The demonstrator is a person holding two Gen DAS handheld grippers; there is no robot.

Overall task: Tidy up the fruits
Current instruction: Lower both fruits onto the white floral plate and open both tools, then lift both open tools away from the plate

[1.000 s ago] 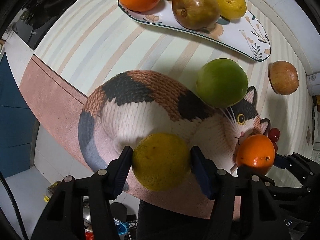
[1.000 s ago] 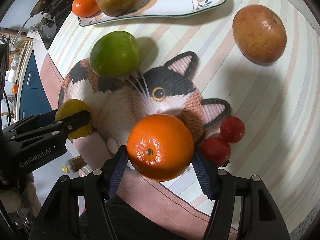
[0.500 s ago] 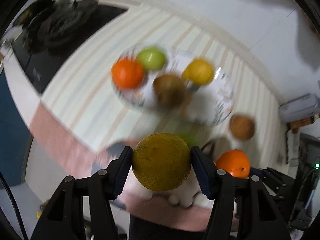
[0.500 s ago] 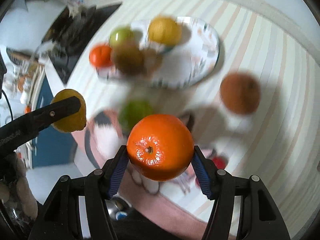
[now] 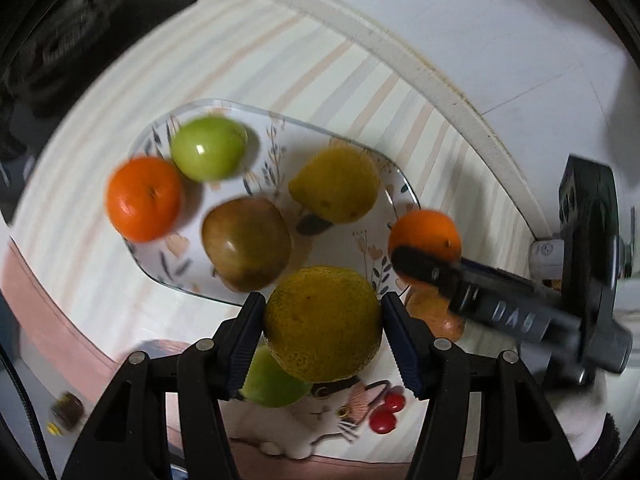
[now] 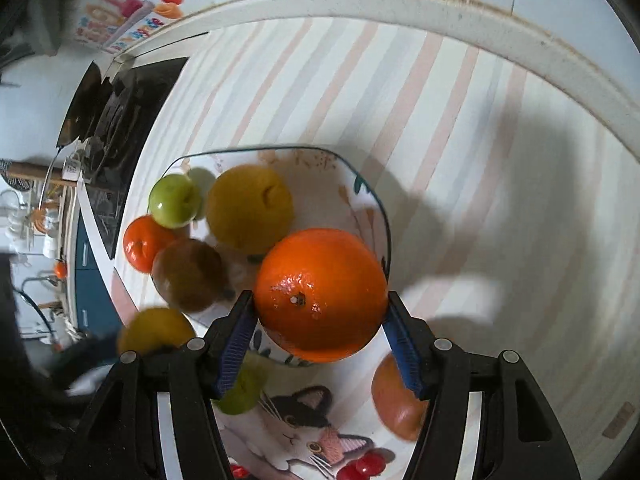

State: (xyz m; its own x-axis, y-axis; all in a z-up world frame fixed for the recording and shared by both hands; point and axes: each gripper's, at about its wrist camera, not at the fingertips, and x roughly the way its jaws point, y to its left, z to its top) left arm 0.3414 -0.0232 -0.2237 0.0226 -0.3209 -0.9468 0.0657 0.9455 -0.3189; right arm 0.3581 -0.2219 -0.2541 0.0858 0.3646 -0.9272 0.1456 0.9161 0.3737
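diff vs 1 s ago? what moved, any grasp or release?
Both grippers carried their fruit off the cat mat to above the plate: left gripper with the yellow-green citrus, right gripper with the orange. No grasp or release. The plate's four fruits stayed put.

Orange orange (image 6: 320, 294), floral plate (image 5: 160, 268)

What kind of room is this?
Probably a kitchen. There's a black stove beside the counter, a plate of fruit on a striped mat, and dishes far off to the side.
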